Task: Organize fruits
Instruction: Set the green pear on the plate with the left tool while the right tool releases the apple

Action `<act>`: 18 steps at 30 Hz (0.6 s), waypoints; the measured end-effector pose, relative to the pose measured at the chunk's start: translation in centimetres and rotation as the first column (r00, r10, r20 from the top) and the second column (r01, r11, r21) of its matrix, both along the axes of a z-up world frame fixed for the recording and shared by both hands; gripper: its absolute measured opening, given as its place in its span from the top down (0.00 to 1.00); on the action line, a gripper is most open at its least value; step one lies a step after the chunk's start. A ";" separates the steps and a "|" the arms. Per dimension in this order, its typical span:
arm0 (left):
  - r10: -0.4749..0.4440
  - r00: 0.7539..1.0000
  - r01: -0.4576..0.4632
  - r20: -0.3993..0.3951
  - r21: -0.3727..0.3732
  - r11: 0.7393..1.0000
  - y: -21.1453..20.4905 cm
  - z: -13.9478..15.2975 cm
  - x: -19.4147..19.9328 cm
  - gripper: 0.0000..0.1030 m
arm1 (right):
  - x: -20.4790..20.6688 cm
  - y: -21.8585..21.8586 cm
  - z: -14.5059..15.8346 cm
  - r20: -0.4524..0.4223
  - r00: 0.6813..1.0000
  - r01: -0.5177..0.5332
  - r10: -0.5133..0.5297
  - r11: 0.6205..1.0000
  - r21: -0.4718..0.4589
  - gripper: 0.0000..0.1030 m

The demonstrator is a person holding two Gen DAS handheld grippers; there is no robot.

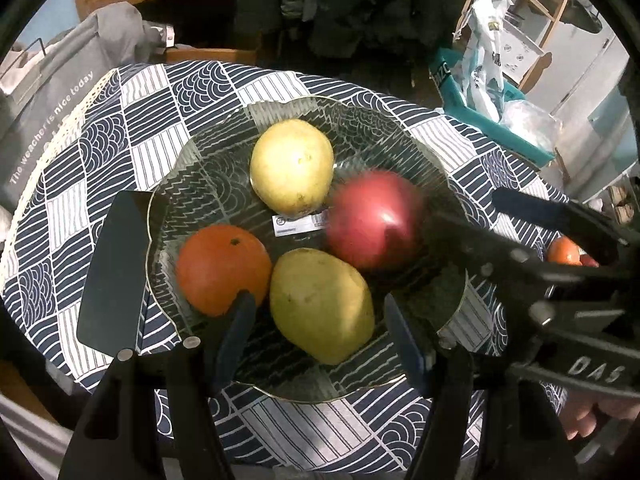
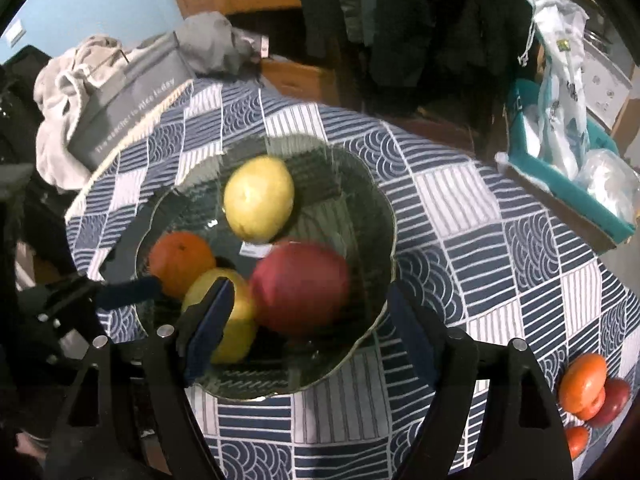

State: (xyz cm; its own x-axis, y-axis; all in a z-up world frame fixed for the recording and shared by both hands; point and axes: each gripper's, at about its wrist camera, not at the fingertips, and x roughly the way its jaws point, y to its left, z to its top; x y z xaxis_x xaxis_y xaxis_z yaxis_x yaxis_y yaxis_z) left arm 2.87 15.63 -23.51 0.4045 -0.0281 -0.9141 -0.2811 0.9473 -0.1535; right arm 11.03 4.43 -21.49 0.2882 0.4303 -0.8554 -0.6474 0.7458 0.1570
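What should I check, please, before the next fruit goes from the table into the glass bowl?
1. Right gripper open and holding nothing: ok.
2. Left gripper open and holding nothing: ok.
3. Glass bowl flat on the tablecloth: ok.
4. Free room in the bowl beside the red apple, orange and two yellow fruits: ok, at the far right.
5. Loose fruits waiting at the table's right edge: ok.
6. Their count: cannot tell; the frame cuts them off.

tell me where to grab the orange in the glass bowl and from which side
Grip the orange across its widest middle, coming from above. It is round with no handle, and the pear presses against one side, so set one finger on the bowl rim side and one toward the far yellow fruit.
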 end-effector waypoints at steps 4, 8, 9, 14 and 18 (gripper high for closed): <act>0.000 1.000 0.000 0.012 -0.002 1.000 -0.1 0.6 0.0 0.34 | 0.3 -0.5 1.2 0.021 1.000 0.022 -0.022 1.000 0.011 0.22; -0.013 0.999 0.013 0.035 0.004 1.000 -0.7 1.7 -0.1 0.34 | 0.3 -1.4 2.4 0.049 0.998 0.045 -0.046 0.999 0.014 0.22; -0.017 0.999 0.017 0.043 0.010 1.000 -0.9 2.0 -0.1 0.34 | 0.2 -1.6 2.8 0.057 0.997 0.049 -0.050 0.999 0.015 0.22; -0.047 0.995 0.046 0.087 0.014 0.999 -2.1 3.9 -0.3 0.34 | -0.2 -2.9 4.4 0.115 0.990 0.088 -0.086 0.996 -0.012 0.22; -0.072 0.991 0.069 0.115 0.027 0.997 -3.0 5.2 -0.4 0.31 | -0.5 -4.3 5.8 0.151 0.982 0.115 -0.111 0.993 -0.015 0.22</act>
State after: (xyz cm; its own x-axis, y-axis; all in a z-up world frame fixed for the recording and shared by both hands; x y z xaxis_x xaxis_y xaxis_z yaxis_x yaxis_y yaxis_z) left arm 2.48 12.65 -18.33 0.5056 -0.0402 -0.8618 -0.1953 0.9676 -0.1597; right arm 10.51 0.12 -15.71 0.4593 0.3681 -0.8084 -0.5735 0.8179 0.0467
